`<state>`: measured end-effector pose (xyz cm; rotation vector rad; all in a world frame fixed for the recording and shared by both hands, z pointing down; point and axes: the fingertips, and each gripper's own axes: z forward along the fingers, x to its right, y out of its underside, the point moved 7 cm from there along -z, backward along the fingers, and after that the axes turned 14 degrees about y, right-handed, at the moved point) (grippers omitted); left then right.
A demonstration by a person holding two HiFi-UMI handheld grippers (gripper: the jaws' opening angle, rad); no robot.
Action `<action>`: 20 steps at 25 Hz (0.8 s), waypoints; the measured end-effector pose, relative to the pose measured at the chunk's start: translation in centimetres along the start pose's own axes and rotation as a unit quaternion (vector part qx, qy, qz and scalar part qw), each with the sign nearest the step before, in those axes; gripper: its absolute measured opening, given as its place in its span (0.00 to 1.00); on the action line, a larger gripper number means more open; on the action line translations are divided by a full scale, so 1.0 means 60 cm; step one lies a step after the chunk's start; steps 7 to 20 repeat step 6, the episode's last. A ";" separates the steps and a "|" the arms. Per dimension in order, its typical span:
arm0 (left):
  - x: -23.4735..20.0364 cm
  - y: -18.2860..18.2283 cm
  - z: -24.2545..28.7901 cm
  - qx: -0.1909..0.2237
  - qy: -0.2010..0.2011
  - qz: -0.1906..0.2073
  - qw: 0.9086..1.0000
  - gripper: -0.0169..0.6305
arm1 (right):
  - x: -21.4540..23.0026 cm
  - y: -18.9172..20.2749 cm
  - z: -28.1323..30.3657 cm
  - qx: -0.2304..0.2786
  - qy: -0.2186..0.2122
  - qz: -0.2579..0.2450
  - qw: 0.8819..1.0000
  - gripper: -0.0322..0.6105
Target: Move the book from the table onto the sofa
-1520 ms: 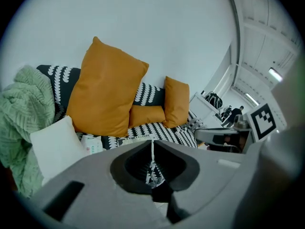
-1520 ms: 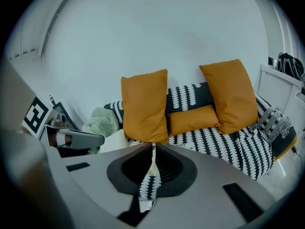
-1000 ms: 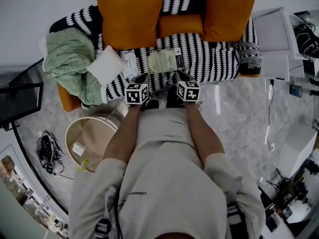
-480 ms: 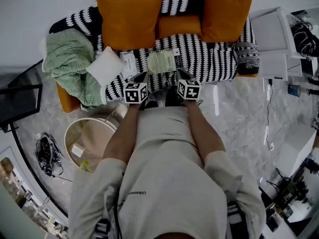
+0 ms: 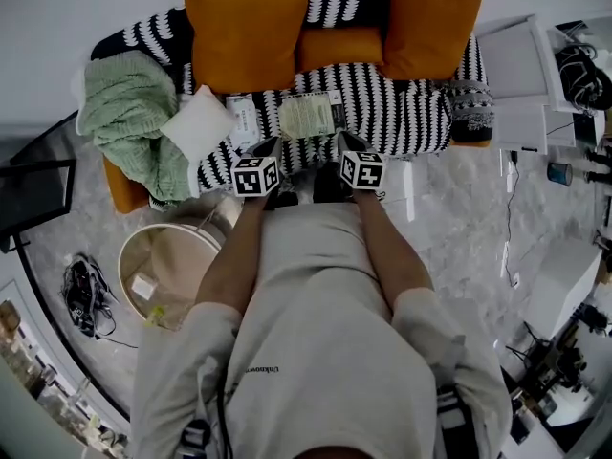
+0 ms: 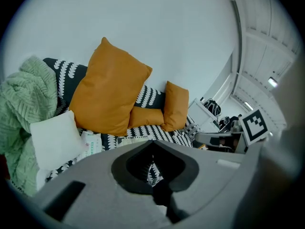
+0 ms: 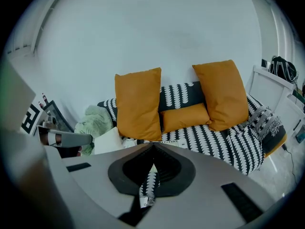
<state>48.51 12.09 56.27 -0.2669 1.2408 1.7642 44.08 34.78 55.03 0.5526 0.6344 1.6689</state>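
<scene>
The book (image 5: 306, 116), with a pale green cover, lies flat on the black-and-white striped sofa seat (image 5: 402, 108), just in front of the orange cushions. A white booklet (image 5: 247, 120) lies to its left. My left gripper (image 5: 271, 145) and right gripper (image 5: 342, 141) hover side by side at the sofa's front edge, just short of the book, both shut and holding nothing. In the left gripper view the book (image 6: 129, 139) peeks over the shut jaws. In the right gripper view only a corner of the book (image 7: 181, 143) shows.
Orange cushions (image 5: 251, 27) line the sofa back. A green knit blanket (image 5: 129, 113) and a white pillow (image 5: 198, 124) sit at its left end. The round beige table (image 5: 131, 256) stands at my lower left. White furniture (image 5: 521, 65) is on the right, and cables (image 5: 81, 295) lie on the floor.
</scene>
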 end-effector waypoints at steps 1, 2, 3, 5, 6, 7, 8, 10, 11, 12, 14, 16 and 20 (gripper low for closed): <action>0.001 0.000 0.000 -0.001 0.001 0.001 1.000 0.04 | 0.001 0.000 0.000 0.000 0.001 0.002 1.000 0.06; 0.003 0.000 0.000 -0.002 0.002 0.003 1.000 0.04 | 0.002 0.000 0.000 0.000 0.001 0.004 1.000 0.06; 0.003 -0.001 0.000 -0.002 0.003 0.004 1.000 0.04 | 0.003 0.001 0.000 -0.001 0.002 0.006 1.000 0.06; 0.004 -0.003 0.000 -0.003 0.004 0.006 1.000 0.04 | 0.003 0.001 0.002 -0.003 0.003 0.009 1.000 0.06; 0.004 -0.004 0.000 -0.003 0.005 0.008 1.000 0.04 | 0.003 0.001 0.002 -0.004 0.004 0.010 1.000 0.06; 0.004 -0.004 0.000 -0.003 0.005 0.008 1.000 0.04 | 0.003 0.001 0.002 -0.004 0.004 0.010 1.000 0.06; 0.004 -0.004 0.000 -0.003 0.005 0.008 1.000 0.04 | 0.003 0.001 0.002 -0.004 0.004 0.010 1.000 0.06; 0.004 -0.004 0.000 -0.003 0.005 0.008 1.000 0.04 | 0.003 0.001 0.002 -0.004 0.004 0.010 1.000 0.06; 0.004 -0.004 0.000 -0.003 0.005 0.008 1.000 0.04 | 0.003 0.001 0.002 -0.004 0.004 0.010 1.000 0.06; 0.004 -0.004 0.000 -0.003 0.005 0.008 1.000 0.04 | 0.003 0.001 0.002 -0.004 0.004 0.010 1.000 0.06; 0.004 -0.004 0.000 -0.003 0.005 0.008 1.000 0.04 | 0.003 0.001 0.002 -0.004 0.004 0.010 1.000 0.06; 0.004 -0.004 0.000 -0.003 0.005 0.008 1.000 0.04 | 0.003 0.001 0.002 -0.004 0.004 0.010 1.000 0.06; 0.004 -0.004 0.000 -0.003 0.005 0.008 1.000 0.04 | 0.003 0.001 0.002 -0.004 0.004 0.010 1.000 0.06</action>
